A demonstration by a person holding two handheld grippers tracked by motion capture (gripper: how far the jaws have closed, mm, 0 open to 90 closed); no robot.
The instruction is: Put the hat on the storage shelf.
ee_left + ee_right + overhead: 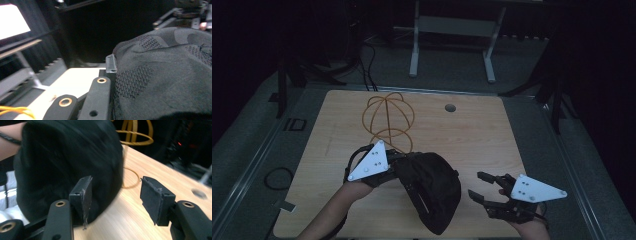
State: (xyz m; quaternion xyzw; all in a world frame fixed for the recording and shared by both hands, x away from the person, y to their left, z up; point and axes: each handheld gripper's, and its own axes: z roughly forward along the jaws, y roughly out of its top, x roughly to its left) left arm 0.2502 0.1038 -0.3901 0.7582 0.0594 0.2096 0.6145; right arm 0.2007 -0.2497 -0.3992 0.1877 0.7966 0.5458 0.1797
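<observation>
Holding one black cap point(432, 192) clamped at its edge, the left gripper point(394, 167) kept it tilted above the tabletop point(472, 135). One right gripper point(478, 186) stood open and empty just beside it, bare wood between. One orange wire stand point(388, 119) sat behind, its base partly hidden.

The left gripper point(399, 167) grips the edge of a black fabric cap point(434, 192), held above the pale wooden desk point(472, 135). Right of the cap, the right gripper point(479, 186) has its fingers apart, empty. Beyond the left fingers stands an orange wire frame point(388, 120).
</observation>
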